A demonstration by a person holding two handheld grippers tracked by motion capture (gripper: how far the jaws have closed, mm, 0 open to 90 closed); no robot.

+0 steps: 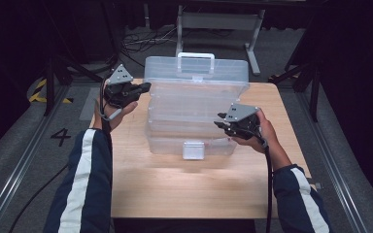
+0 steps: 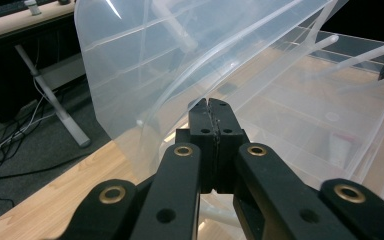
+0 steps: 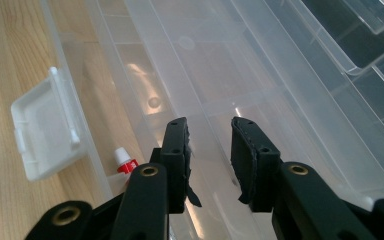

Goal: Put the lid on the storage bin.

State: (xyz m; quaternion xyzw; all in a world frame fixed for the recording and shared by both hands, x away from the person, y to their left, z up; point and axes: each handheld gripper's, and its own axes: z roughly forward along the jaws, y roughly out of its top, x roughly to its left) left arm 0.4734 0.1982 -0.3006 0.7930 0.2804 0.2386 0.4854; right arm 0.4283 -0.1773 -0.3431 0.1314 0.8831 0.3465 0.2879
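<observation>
Behind clear box walls, tube half hidden.

The wooden surface carries one clear plastic storage box, lid raised. The box stands between the left gripper and the right gripper, just beside each.

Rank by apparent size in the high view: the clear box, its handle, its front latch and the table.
1. Table.
2. Clear box.
3. Handle.
4. Latch.
The handle and latch look close; the handle lies farther from the camera, so that order is unsure.
</observation>
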